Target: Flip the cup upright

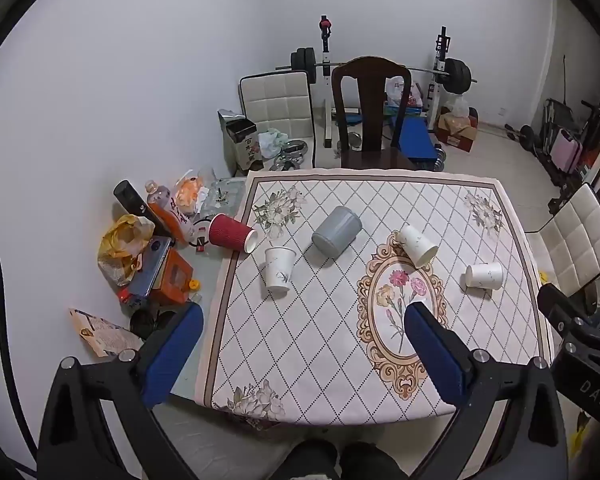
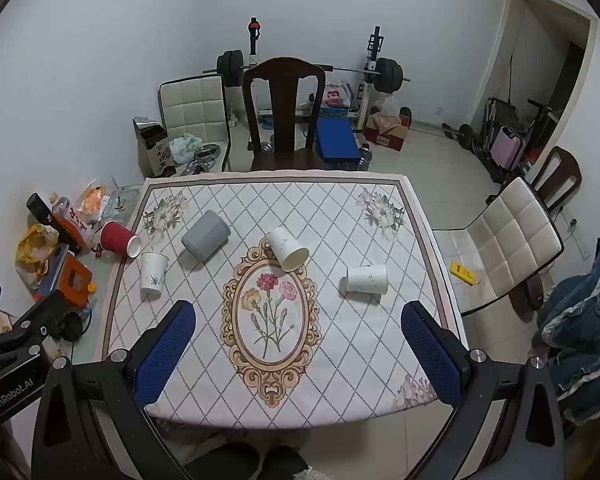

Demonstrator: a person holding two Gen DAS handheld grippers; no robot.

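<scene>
A table (image 2: 380,360) fills both views under a quilted cloth (image 1: 300,340) with a diamond grid and a floral oval medallion (image 2: 271,320); a dark wooden chair (image 2: 283,112) stands at its far edge, with a barbell rack (image 1: 384,68) behind it by the wall; both grippers hover above the near edge, the left gripper (image 1: 300,350) with its blue-padded jaws spread wide and nothing between them, the right gripper (image 2: 298,344) likewise wide apart and empty; its neighbour's black frame reads "GenRobot.AI" at the lower left of the right wrist view, and "DAS" shows in the left wrist view; on the cloth a grey cup (image 2: 206,235) lies on its side left of centre; a white cup (image 2: 288,249) lies tipped at the medallion's top, another white cup (image 2: 366,279) lies on its side to the right, and a third white cup (image 2: 153,272) stands mouth up at the left; a red ribbed cup (image 2: 120,239) lies on its side at the cloth's left edge.
</scene>
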